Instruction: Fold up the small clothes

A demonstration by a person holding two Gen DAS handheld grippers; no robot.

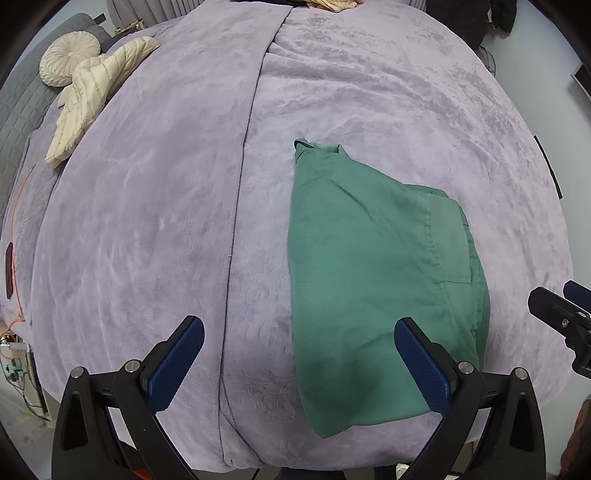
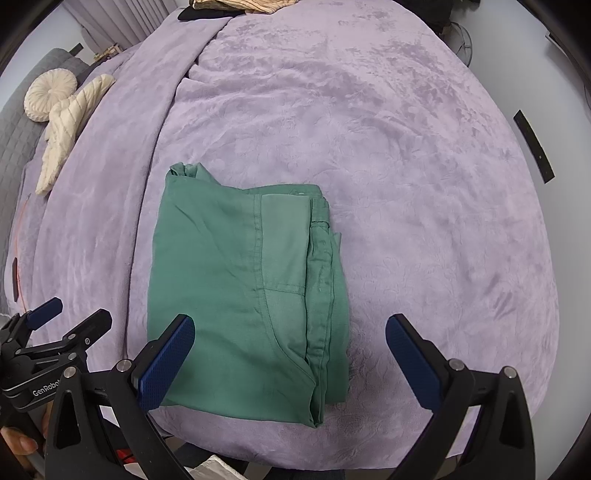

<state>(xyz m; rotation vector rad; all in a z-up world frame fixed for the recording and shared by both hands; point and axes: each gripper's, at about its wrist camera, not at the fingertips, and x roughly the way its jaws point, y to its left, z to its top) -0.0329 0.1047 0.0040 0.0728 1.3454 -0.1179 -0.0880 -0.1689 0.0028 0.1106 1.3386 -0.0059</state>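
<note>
A green garment (image 1: 373, 280) (image 2: 240, 291), folded into a rough rectangle with a pocket and seams showing, lies flat on the lilac bedspread (image 1: 147, 221) (image 2: 424, 221). My left gripper (image 1: 299, 332) hovers open above its near left edge, one blue pad over bare blanket and the other over the cloth. My right gripper (image 2: 290, 328) is open too, straddling the garment's near right part without holding it. Each gripper appears at the edge of the other's view: the right gripper (image 1: 565, 314) and the left gripper (image 2: 55, 332).
A cream round cushion (image 1: 68, 59) (image 2: 50, 94) and a cream quilted item (image 1: 92, 99) (image 2: 70, 125) lie at the far left of the bed. More beige clothing (image 1: 332, 3) (image 2: 240, 4) sits at the far end. A seam in the blanket (image 1: 243, 184) runs lengthwise left of the garment.
</note>
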